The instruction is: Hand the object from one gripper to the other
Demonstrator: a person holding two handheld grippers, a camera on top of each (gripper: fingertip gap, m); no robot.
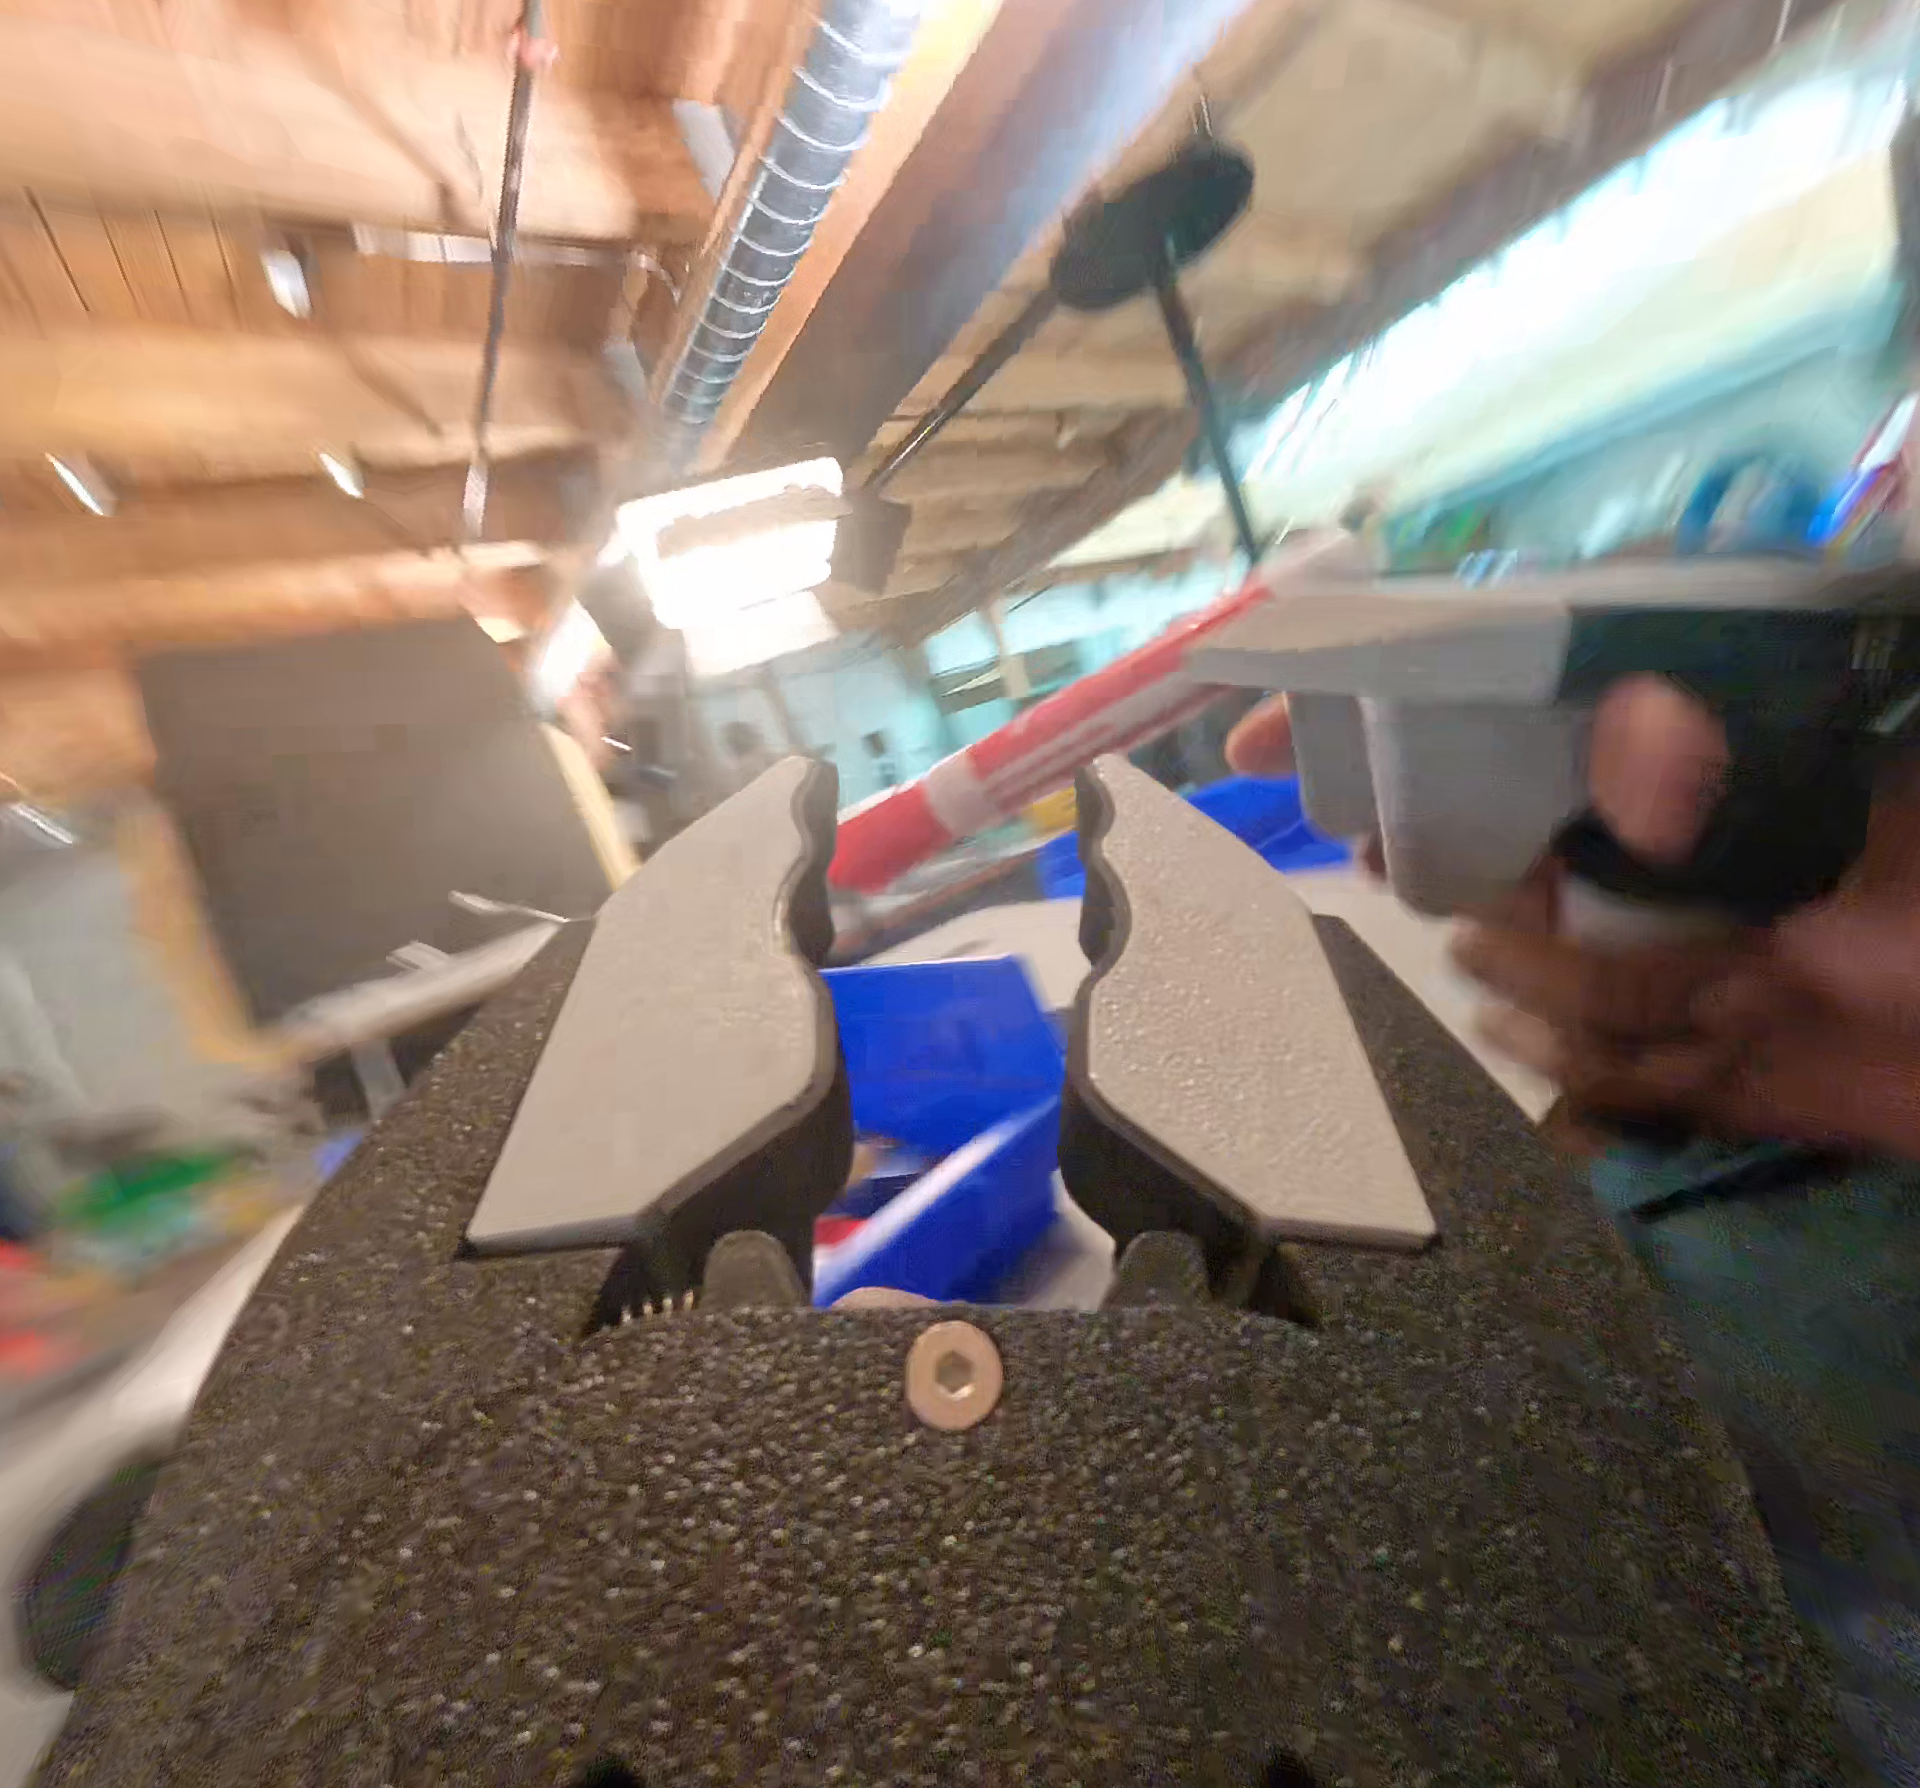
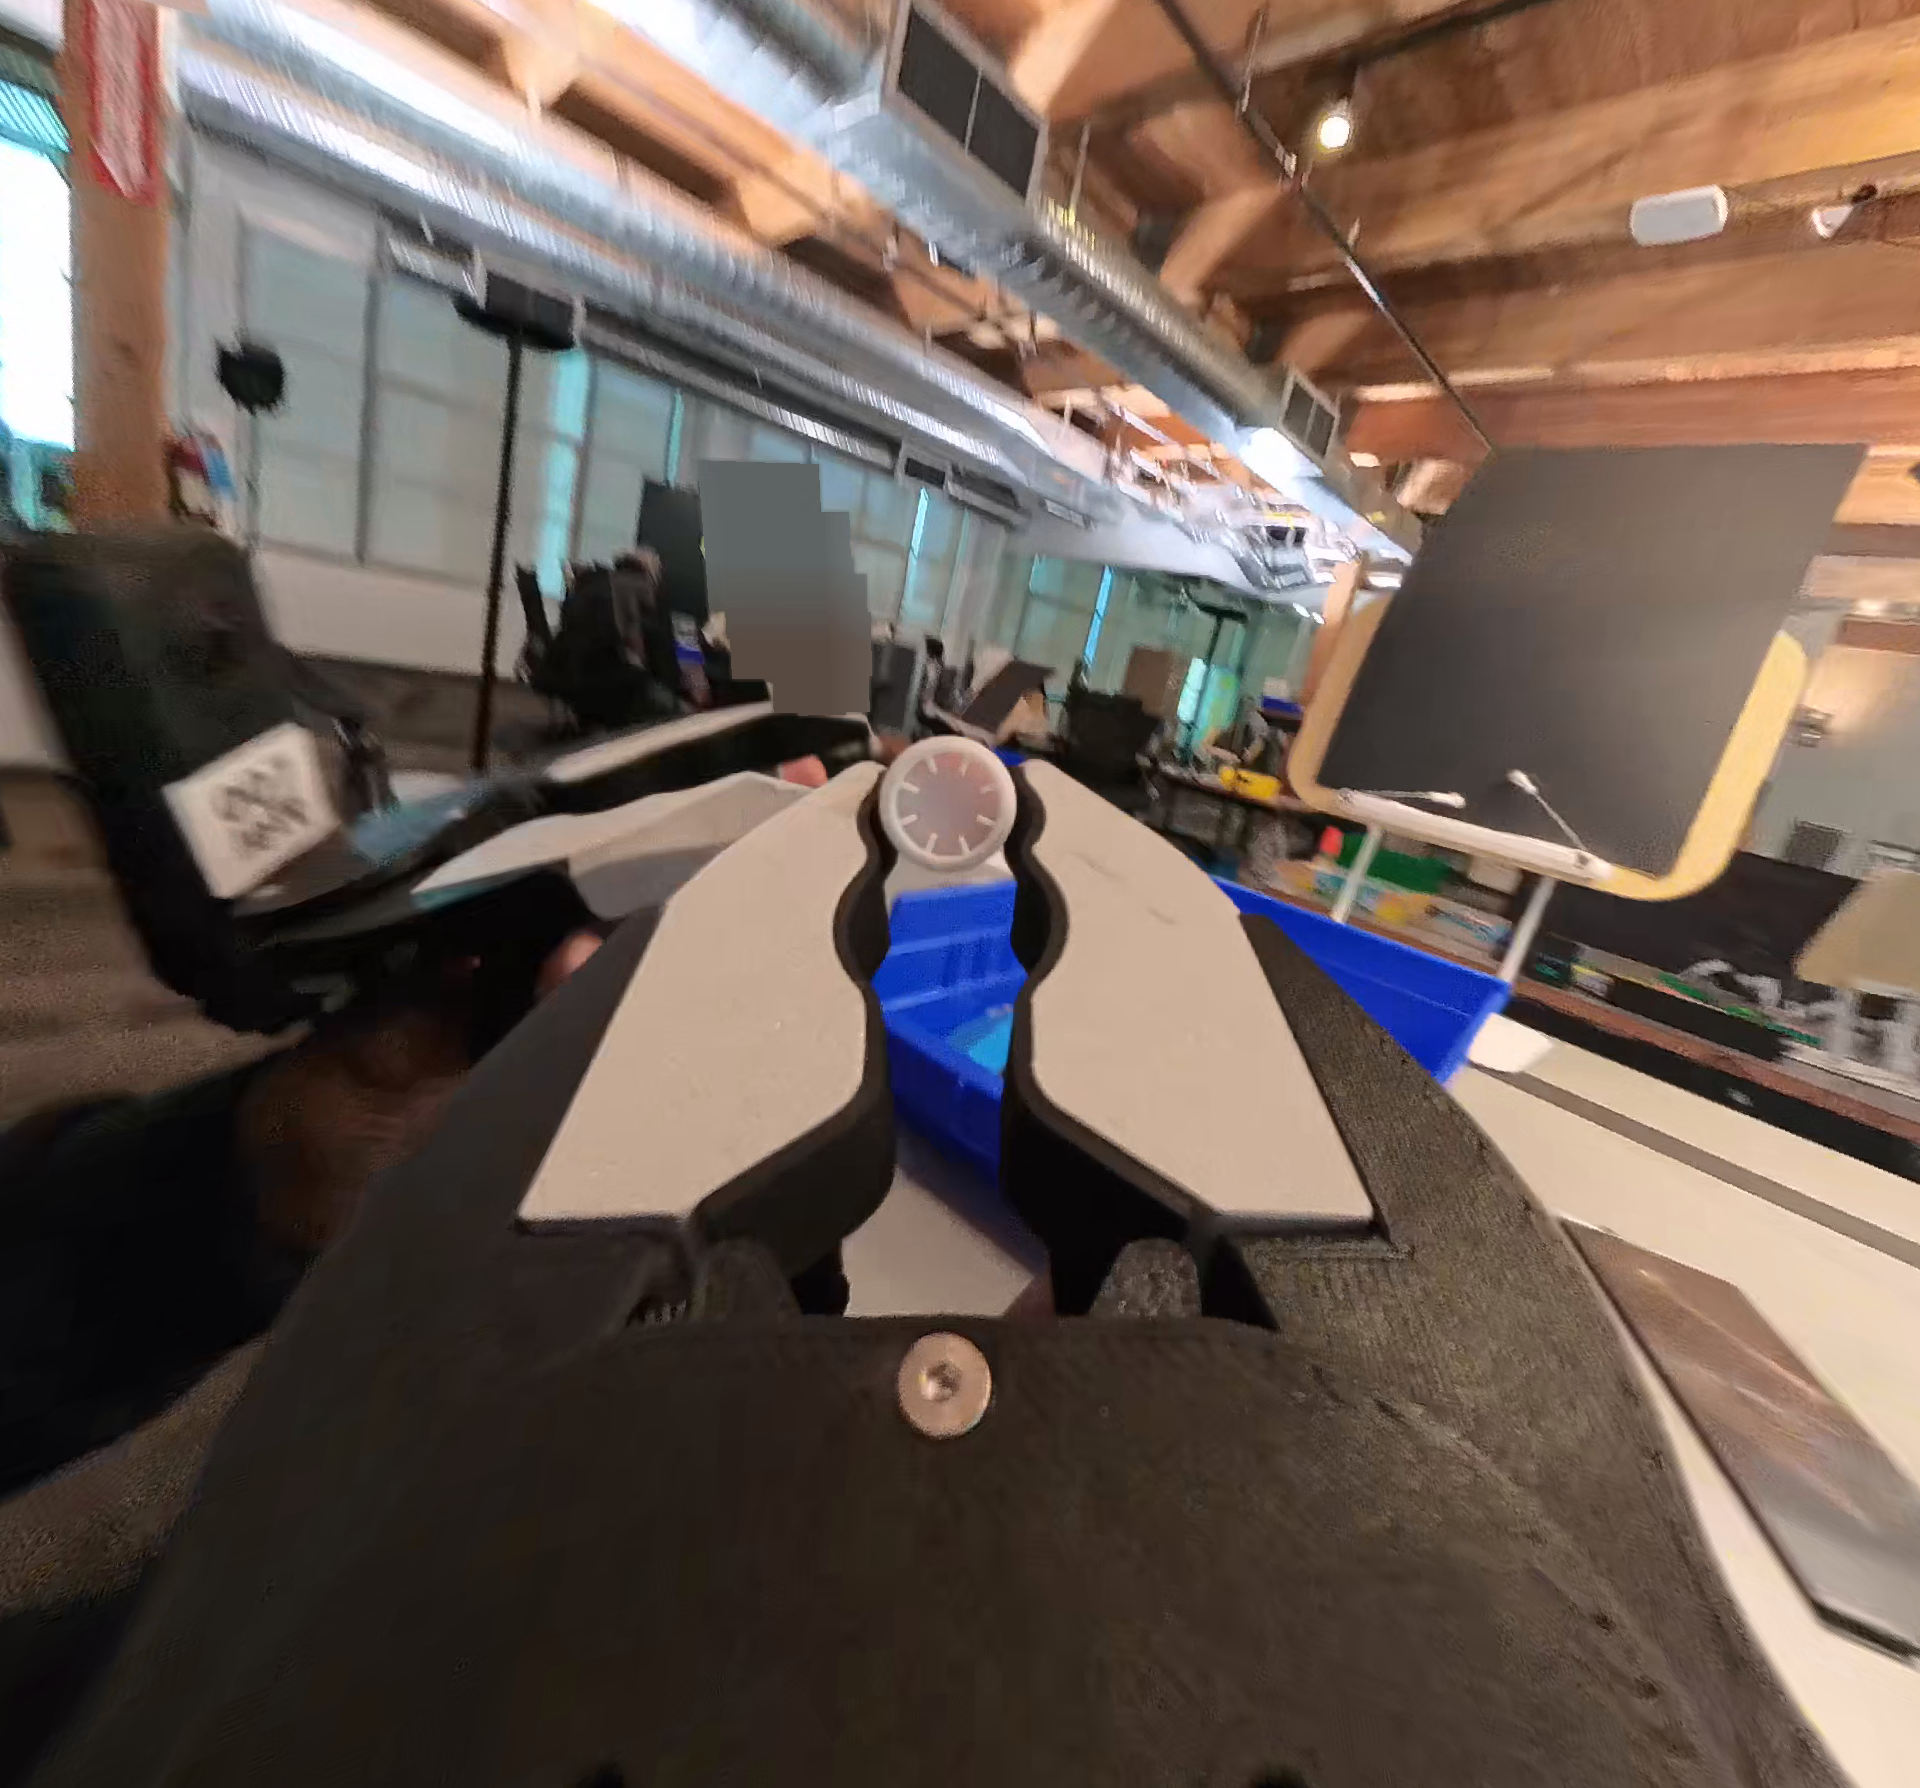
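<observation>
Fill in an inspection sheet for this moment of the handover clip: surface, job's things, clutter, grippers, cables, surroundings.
Surface: white table, partly in view.
Job's things: red-and-white tube with a white ridged cap, held off the table, pointing toward the left gripper.
Clutter: blue bins below both grippers; dark flat sheet at the table's near right edge.
Grippers: right gripper shut on the tube at its cap end; left gripper open and empty, the tube beyond its tips.
Cables: thin black lines hang from the ceiling; none seen on the table.
Surroundings: wooden beam ceiling with a metal duct, windows, a tilted black board on a stand; much motion blur in the left wrist view.
</observation>
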